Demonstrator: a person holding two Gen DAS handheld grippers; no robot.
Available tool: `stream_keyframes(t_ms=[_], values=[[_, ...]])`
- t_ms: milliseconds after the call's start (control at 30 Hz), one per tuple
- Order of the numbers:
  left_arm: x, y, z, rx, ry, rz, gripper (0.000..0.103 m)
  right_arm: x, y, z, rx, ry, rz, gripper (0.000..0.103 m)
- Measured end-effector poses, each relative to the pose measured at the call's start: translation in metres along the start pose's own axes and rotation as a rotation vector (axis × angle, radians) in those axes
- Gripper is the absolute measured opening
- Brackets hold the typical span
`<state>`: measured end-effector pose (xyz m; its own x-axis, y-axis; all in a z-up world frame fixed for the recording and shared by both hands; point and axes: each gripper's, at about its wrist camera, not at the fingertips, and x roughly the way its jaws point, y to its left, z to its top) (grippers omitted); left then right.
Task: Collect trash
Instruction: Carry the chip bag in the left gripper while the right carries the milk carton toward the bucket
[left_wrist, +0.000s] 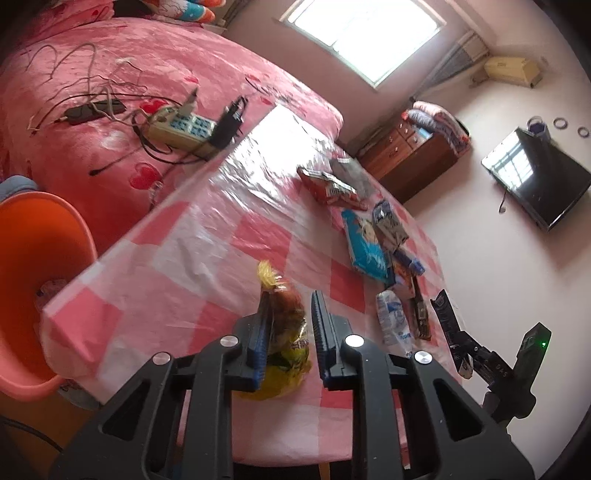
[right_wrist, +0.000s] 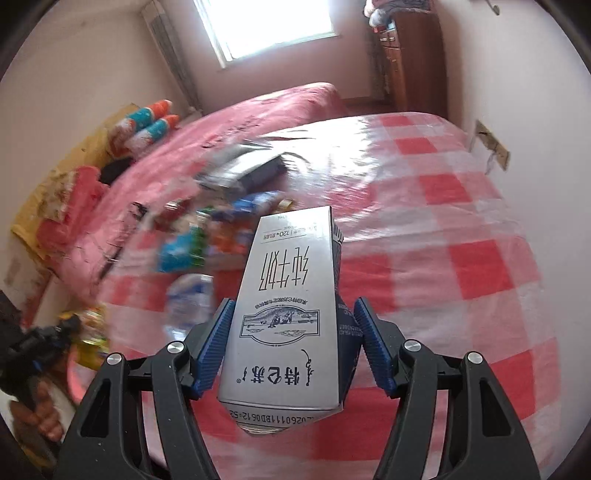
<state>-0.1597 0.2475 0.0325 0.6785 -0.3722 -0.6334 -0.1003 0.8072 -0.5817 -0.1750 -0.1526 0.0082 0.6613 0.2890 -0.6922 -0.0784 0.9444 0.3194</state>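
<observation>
We hold a yellow snack bag (left_wrist: 286, 345) in our left gripper (left_wrist: 290, 321), its crumpled body between the two blue-padded fingers; the left pad lies against it, though a little gap shows at the right pad, so we cannot tell how firmly it is pinched. It hangs over the near edge of the checked table (left_wrist: 192, 266). Beside that edge, to the left, stands an orange bin (left_wrist: 33, 266); we make out something pale and crinkled deep inside it, too blurred to name. Further along the table lie the other wrappers: a blue packet (left_wrist: 365, 240), a red packet (left_wrist: 328, 186) and a white plastic bag (left_wrist: 393, 319), close together in a row. Our right gripper (right_wrist: 293, 336) pinches a silver milk carton (right_wrist: 291, 295) by its sides, lifted above the table with its printing upside down towards us. On the pink bed (left_wrist: 110, 110) sits a power strip (left_wrist: 181, 129) among tangled cables.
</observation>
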Motion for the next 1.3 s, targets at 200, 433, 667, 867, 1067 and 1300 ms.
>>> stream_keyframes(t_ms=[200, 433, 667, 867, 1067, 1300], values=[[-0.014, 0.029, 0.002, -0.040, -0.019, 0.003, 0.023, 0.008, 0.060, 0.009, -0.083, 0.018, 0.104, 0.066], [-0.007, 0.031, -0.014, -0.011, 0.020, 0.002, 0.031, 0.026, 0.095, 0.002, -0.139, 0.064, 0.137, 0.066], [0.011, 0.007, -0.024, 0.080, 0.035, 0.065, 0.065, 0.028, 0.103, -0.012, -0.168, 0.087, 0.147, 0.066], [0.033, -0.013, -0.026, 0.204, 0.015, 0.229, 0.069, 0.028, 0.100, -0.019, -0.164, 0.098, 0.162, 0.066], [0.051, -0.030, -0.026, 0.318, 0.011, 0.351, 0.052, 0.028, 0.092, -0.021, -0.148, 0.106, 0.171, 0.066], [0.047, -0.027, -0.025, 0.293, -0.004, 0.315, 0.034, 0.032, 0.095, -0.022, -0.152, 0.111, 0.186, 0.066]])
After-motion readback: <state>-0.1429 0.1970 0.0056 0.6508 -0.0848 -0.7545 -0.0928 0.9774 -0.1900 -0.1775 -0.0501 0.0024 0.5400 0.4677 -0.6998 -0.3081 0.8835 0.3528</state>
